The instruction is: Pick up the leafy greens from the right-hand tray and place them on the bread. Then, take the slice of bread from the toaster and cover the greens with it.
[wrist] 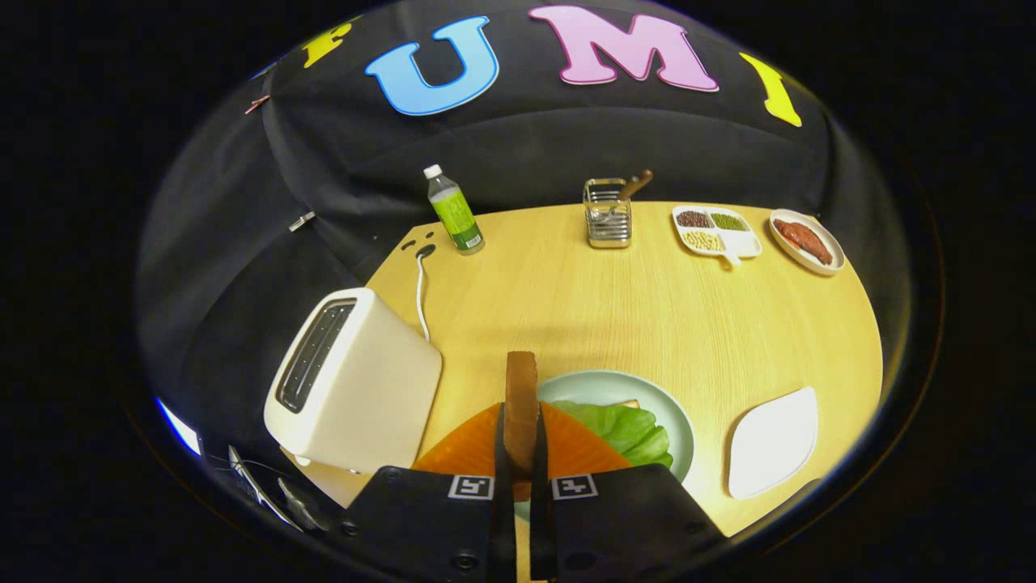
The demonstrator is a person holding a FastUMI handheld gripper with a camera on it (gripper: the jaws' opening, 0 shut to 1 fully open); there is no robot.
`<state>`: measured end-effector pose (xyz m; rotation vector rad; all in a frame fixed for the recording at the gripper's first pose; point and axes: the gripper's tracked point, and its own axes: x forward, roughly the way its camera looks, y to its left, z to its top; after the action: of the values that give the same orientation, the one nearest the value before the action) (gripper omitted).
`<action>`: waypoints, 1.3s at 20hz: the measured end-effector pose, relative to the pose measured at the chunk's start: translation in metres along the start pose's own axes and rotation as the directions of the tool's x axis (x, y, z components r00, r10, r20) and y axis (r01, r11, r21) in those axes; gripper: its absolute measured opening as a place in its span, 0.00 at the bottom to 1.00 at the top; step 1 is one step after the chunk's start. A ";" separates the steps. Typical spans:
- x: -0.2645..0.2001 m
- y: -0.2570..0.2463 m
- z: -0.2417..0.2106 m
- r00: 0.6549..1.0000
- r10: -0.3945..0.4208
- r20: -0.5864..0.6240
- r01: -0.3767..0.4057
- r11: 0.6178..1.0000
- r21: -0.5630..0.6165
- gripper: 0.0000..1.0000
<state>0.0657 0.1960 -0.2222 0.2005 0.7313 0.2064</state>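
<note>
Gripping the slice of bread (520, 409) edge-on between both fingers, the claw (522, 465) holds it upright over the near rim of the pale green plate (647, 394), beside the white toaster (356, 380) on the counter (615, 308). Judging by the layout, most of the task is done: the leafy greens (627, 427) already lie on the plate's bread, just ahead and right of the fingers, and the right-hand tray (773, 441) is bare. What remains is laying the slice flat over the greens and letting go.
</note>
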 end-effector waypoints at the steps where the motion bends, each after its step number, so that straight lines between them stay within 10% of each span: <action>1: 0.001 -0.004 -0.004 1.000 0.001 -0.004 -0.001 1.000 0.020 0.11; 15: 0.015 -0.075 -0.029 0.991 -0.135 0.006 0.135 0.991 0.017 0.19; 26: -0.005 -0.110 -0.017 0.968 -0.242 0.061 0.243 0.970 -0.021 0.93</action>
<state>0.0635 0.0910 -0.2591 0.0878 0.6880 -0.0223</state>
